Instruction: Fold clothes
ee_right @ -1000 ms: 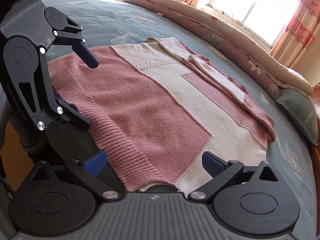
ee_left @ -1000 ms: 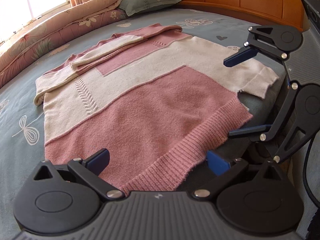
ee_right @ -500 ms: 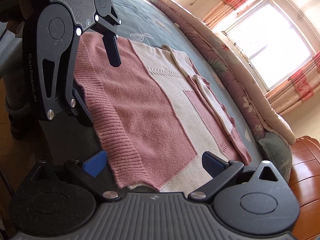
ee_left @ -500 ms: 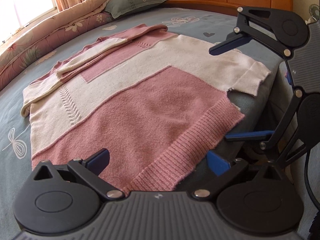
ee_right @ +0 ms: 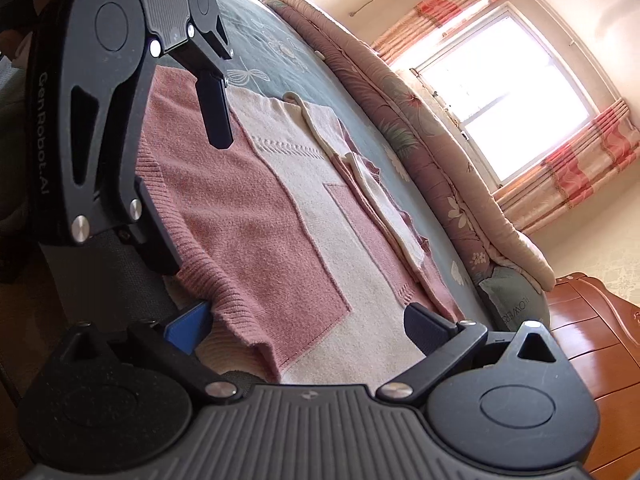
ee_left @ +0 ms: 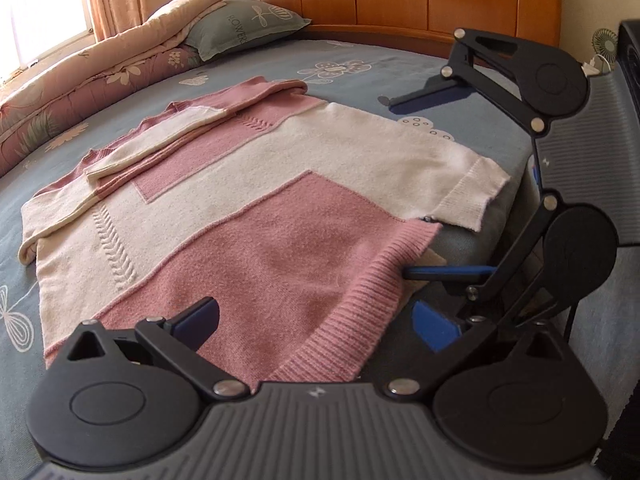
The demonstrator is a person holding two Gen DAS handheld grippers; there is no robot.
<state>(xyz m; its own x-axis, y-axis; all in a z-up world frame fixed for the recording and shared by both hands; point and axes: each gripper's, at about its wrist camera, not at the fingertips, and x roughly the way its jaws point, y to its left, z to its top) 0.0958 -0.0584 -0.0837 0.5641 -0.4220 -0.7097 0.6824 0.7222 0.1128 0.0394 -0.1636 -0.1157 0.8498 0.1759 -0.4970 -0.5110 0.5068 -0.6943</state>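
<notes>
Over the last second both claws swing in along the bed's near edge and tip toward the sweater's (ee_left: 248,216) ribbed hem (ee_left: 360,316). The left claw (ee_left: 316,320) now sits low over the pink corner, jaws spread wide with nothing between them. The right claw (ee_right: 308,324) is also open and empty, straddling the hem where pink meets cream — its lower finger (ee_left: 448,271) reaches under the hem's overhang at the mattress edge. I judge this as lining up for a two-point pinch of the hem, to carry it toward the collar for the next fold.

The sweater lies flat on the blue floral bed (ee_left: 360,76), one sleeve (ee_left: 160,140) already folded across the body. Beyond it lie a rolled quilt (ee_left: 100,76) and a pillow (ee_left: 244,26) against the wooden headboard (ee_left: 400,0), well apart. Nothing blocks the fold path — only the hem's overhang complicates the grip.
</notes>
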